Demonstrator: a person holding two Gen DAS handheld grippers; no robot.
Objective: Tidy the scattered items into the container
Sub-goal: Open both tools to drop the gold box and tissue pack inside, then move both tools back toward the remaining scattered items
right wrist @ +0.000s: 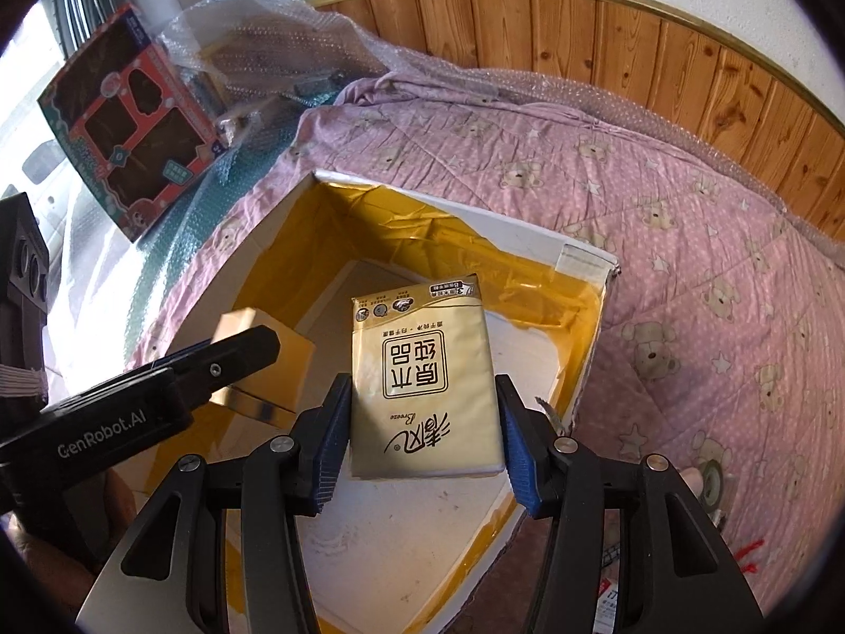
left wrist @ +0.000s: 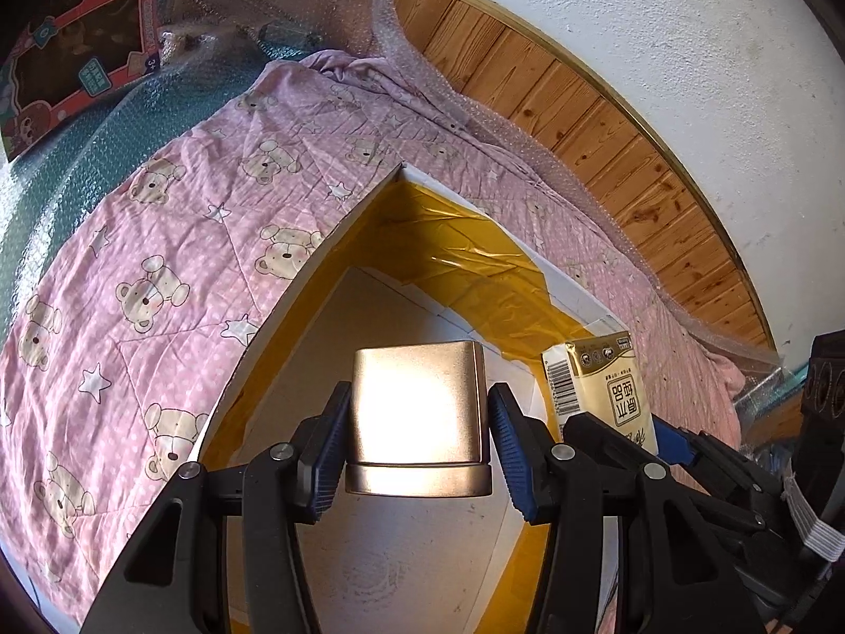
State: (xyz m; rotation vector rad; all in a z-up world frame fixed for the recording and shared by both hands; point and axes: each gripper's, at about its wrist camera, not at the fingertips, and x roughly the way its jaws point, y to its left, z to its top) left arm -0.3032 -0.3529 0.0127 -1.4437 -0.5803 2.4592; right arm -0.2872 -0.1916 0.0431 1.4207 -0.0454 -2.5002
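Over the open box [left wrist: 296,317] on the bed's pink quilt [left wrist: 158,222], my left hand-held gripper [left wrist: 417,422] clamps a gold case [left wrist: 417,412] above the box floor while my right hand-held gripper [right wrist: 422,422] grips a tissue pack [right wrist: 422,375] near the box's right wall.

In the left wrist view the right gripper [left wrist: 623,422] covered the lower part of the tissue pack [left wrist: 599,385]. The toy box [left wrist: 79,53] ran past the frame's edge; its small print was unreadable.
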